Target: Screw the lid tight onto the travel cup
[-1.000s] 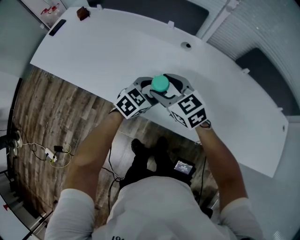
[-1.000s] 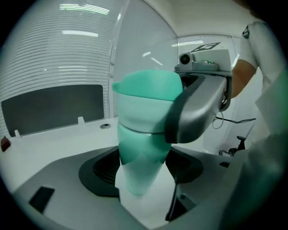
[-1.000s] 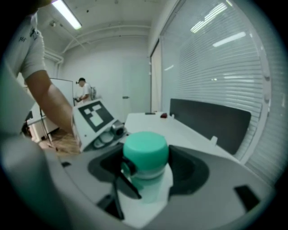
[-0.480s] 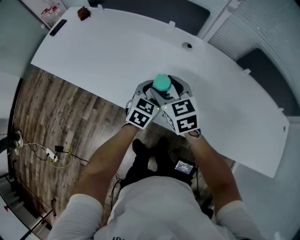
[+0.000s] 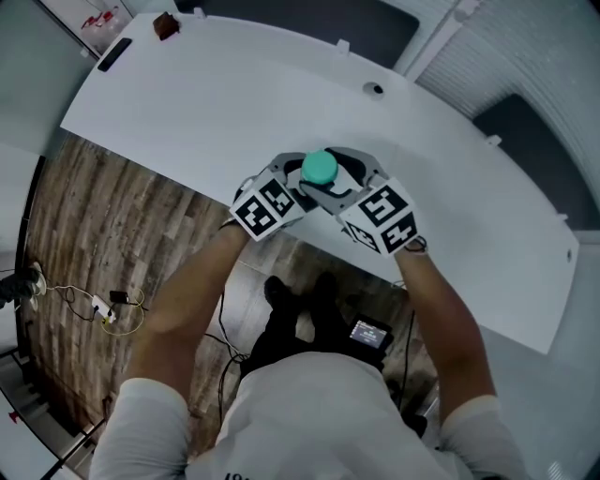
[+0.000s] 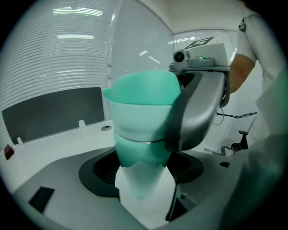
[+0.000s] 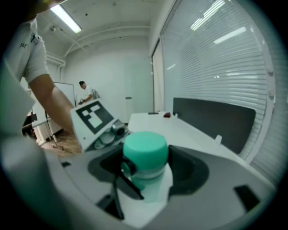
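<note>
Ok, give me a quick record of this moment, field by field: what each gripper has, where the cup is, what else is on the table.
left gripper: shut on the lower body of the travel cup
right gripper: shut on the lid
lid: teal, on top of the cup, upright
cup position: over the near edge of the white table; resting or lifted cannot be told
lid tightness: cannot tell
elsewhere on table: small brown object and dark flat object at the far left corner
</note>
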`<state>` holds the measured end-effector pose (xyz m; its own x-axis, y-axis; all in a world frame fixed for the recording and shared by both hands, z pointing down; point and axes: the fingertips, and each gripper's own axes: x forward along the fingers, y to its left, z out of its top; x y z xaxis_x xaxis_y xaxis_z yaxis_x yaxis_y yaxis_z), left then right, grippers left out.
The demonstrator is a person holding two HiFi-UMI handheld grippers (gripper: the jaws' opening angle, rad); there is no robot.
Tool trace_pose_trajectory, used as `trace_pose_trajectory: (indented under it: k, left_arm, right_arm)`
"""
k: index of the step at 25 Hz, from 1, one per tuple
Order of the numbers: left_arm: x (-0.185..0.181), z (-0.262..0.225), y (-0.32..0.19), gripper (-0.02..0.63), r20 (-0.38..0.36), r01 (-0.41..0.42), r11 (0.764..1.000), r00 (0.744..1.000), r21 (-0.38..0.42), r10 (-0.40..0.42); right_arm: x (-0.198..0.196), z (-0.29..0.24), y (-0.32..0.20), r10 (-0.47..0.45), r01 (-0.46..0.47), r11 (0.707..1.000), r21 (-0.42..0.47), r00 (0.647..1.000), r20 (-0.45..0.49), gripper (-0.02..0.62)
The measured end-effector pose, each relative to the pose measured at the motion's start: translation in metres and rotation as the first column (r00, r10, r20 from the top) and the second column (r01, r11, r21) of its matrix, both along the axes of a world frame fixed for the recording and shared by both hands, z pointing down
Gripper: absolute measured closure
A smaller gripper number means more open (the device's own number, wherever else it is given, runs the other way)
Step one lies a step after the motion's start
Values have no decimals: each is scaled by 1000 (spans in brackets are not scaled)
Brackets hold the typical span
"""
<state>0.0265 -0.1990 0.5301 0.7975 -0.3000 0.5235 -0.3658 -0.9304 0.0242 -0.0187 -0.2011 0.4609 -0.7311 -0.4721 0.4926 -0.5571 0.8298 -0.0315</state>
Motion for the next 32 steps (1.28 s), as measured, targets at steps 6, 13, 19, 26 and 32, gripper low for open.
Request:
trace_pose_trajectory:
  k: [6,13,19,26,32]
  left_arm:
    - [-1,-2,-9,284,-59,173,985,983,28,-171]
    - [-1,-1,-17,284,-69,268,963,962,34,-266]
    - [0,-1,-19,284,-71,303,953,951,34,-300]
    - [-1,-1,-21,284,-83,336,941,940,37,-332]
    - [-1,0,-21,284,-79,326,945,943,32,-323]
  right_arm:
    - [3,0,-7,171,-171,985,19,985,-25,290]
    - [9,2,-14,298,-297,955,15,954,-45,290]
    - [10,2,-16,335,-335,942,18,941,-43,290]
    - [10,2,-17,335,-335,942,17,941,-43,290]
    - [10,3,-17,334,-334,943,18,941,-47,290]
